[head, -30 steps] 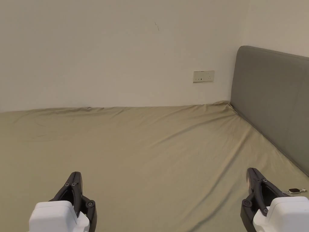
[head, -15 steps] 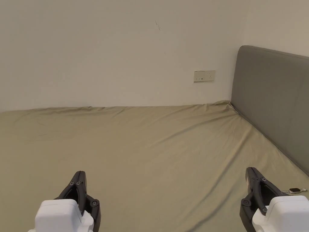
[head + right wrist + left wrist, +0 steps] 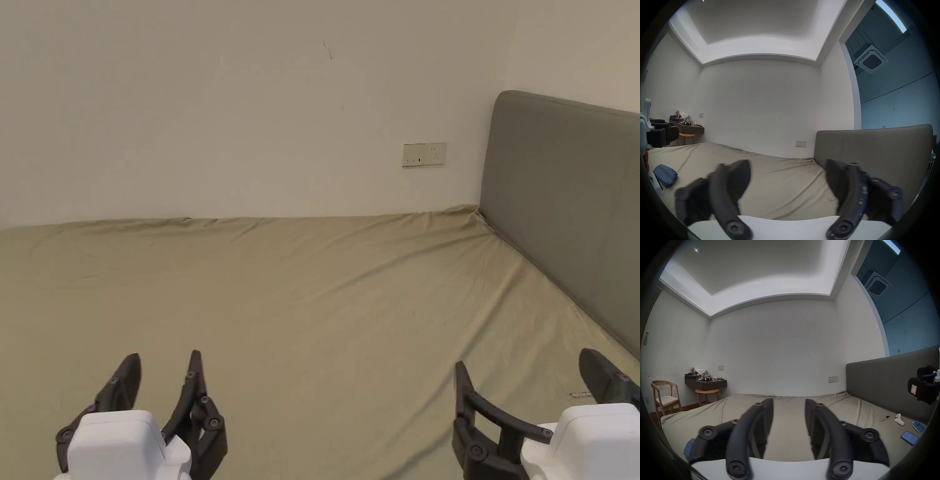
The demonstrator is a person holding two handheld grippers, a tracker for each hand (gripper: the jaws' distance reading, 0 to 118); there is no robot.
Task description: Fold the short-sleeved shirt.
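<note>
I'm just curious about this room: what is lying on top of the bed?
On the bed sheet lie a crumpled blue cloth near its left edge and, by the headboard, a white controller, a small key-like object and two flat devices. Whatever lies beneath the grippers is covered.

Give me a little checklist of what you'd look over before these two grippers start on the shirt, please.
1. Left gripper open: ok, its jaws stand apart and hold nothing.
2. Right gripper open: ok, jaws wide apart, empty.
3. Garment found: cannot tell. A blue bundle of cloth lies near the left edge of the bed in the right gripper view; whether it is the short-sleeved shirt is unclear.
4. Garment spread flat: not ok, the bundle is bunched up.
5. Folding space: ok, the bed sheet ahead is bare, with mild wrinkles.
6. Loose items out of the way: cannot tell. A white controller and a phone lie beside the headboard.
</note>
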